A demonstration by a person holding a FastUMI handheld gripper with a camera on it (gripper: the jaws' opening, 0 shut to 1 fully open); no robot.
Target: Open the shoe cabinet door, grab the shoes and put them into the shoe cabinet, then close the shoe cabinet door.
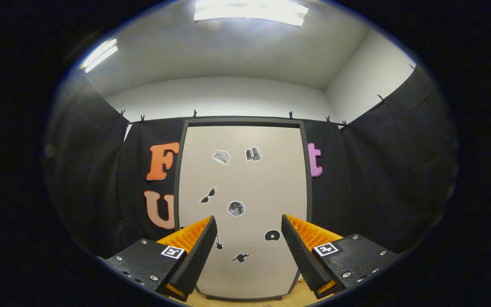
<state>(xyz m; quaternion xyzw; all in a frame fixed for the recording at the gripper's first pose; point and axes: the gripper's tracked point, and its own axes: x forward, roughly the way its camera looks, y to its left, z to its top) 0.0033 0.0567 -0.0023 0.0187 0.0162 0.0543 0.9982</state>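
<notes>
A tall shoe cabinet stands straight ahead, its pale door (254, 187) shut inside a dark frame (180, 170). Several small stickers dot the door. My gripper (249, 232) is open, its two fingers spread wide with nothing between them, pointing at the lower half of the door from some distance. No handle can be made out on the door.
Black cloth walls (390, 170) flank the cabinet on both sides. A strip of wooden floor (301, 294) shows below the cabinet's base. White walls and ceiling lights (249, 10) rise above.
</notes>
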